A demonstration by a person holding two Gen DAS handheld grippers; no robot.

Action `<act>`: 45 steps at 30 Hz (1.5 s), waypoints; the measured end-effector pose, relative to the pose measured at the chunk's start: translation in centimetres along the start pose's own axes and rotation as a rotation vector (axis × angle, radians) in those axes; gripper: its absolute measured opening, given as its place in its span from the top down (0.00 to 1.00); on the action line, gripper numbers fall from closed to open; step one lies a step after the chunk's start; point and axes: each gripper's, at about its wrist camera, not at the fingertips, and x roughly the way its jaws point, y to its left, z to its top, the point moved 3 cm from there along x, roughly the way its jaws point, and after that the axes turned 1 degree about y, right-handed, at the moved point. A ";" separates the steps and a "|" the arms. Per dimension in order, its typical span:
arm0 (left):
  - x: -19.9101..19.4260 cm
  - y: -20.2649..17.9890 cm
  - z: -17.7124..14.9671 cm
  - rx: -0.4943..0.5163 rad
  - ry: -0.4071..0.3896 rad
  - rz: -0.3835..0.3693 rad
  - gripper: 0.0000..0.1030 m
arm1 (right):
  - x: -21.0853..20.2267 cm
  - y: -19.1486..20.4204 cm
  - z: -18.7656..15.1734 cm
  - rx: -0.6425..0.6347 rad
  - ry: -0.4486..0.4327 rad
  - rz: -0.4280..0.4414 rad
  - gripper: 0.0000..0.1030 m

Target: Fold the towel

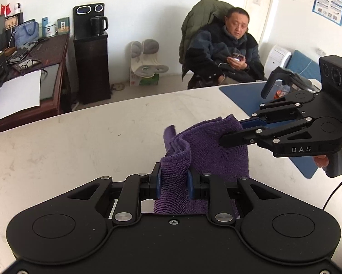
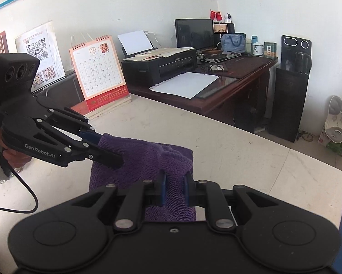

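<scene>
The left hand-held gripper [image 1: 173, 179] is pinching a bunched edge of the purple towel [image 1: 207, 150] between its blue pads. The right hand-held gripper [image 2: 175, 188] is likewise clamped on a gathered fold of the same towel, at the opposite side. The towel is raised between the two, its lower part draping toward the pale counter [image 1: 79, 141]. A blue mat [image 1: 241, 97] lies on the counter beyond the right hand-held gripper. Farther out stand a dark desk [image 2: 244, 80] with a printer [image 2: 161, 65], and a seated person [image 1: 225, 52] faces the counter.
</scene>
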 end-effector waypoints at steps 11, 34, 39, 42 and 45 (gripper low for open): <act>1.4 2.2 -2.2 -0.143 0.057 0.018 0.80 | 1.6 0.1 0.6 -0.048 -0.033 0.001 0.87; 0.2 7.7 -5.3 -0.465 0.138 0.049 0.80 | 4.5 17.3 -5.7 -0.362 0.017 -0.121 0.41; -0.1 7.7 -5.3 -0.483 0.133 0.028 0.80 | 6.9 18.7 -5.8 -0.395 0.048 -0.223 0.42; -0.2 7.8 -5.5 -0.489 0.129 0.015 0.80 | 7.6 18.6 -6.1 -0.394 0.085 -0.266 0.45; -0.4 7.8 -5.6 -0.491 0.124 0.000 0.80 | 7.5 18.5 -6.0 -0.420 0.103 -0.300 0.62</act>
